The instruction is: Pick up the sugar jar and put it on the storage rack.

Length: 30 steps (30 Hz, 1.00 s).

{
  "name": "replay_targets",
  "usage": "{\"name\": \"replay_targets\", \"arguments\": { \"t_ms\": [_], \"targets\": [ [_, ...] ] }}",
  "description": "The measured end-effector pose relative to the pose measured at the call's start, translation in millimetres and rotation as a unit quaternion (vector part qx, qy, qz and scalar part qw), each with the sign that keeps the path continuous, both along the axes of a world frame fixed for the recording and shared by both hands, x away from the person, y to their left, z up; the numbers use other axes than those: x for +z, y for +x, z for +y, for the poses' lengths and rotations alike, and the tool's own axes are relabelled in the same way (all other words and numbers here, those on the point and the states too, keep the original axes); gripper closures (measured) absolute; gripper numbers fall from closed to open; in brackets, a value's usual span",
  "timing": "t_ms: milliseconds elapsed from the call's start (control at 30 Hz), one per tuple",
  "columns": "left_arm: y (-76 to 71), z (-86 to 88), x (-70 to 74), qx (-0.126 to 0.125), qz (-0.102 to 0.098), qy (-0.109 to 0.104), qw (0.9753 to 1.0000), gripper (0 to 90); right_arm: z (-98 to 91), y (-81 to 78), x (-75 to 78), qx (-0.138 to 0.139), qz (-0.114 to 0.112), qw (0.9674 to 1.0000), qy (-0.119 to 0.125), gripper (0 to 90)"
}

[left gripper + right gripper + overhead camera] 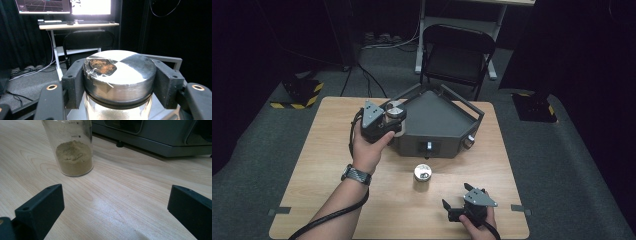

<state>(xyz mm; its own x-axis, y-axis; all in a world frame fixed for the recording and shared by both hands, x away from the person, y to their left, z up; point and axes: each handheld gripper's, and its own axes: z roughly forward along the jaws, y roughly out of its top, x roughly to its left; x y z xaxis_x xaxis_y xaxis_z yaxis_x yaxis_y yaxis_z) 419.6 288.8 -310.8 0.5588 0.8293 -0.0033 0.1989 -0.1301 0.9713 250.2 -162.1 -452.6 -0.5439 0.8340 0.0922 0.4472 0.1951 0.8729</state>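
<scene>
My left gripper [395,119] is shut on a glass jar with a round metal lid [120,72], held in the air at the left corner of the grey machine [437,122]. A taped patch of brown powder sits on that lid. A second glass jar [423,176] with a metal lid stands on the wooden table [312,165] in front of the machine; it holds tan powder [74,157]. My right gripper [458,206] is open near the table's front edge, to the right of and nearer than that jar, with nothing between its jaws [115,210].
The grey machine has a raised frame, a front panel and a knob [470,141] at its right corner. A black folding chair [457,52] stands beyond the table. A desk with monitors [65,6] is farther back. Bare tabletop lies to the left.
</scene>
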Motion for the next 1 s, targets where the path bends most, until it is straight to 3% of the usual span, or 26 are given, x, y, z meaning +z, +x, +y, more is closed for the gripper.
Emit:
{"name": "replay_targets", "arguments": {
  "t_ms": [533, 1000],
  "targets": [
    [38.0, -26.2, -15.0, 0.009, 0.014, 0.008, 0.9998, 35.1, -2.7, -1.1, -1.9, 0.000, -0.004, 1.0000, 0.008, 0.7],
    [50.8, -38.2, -25.8, 0.009, 0.021, 0.022, 0.9995, 35.1, -6.1, -0.1, -2.9, 0.002, -0.001, 0.9999, 0.017, 0.7]
  ]
}}
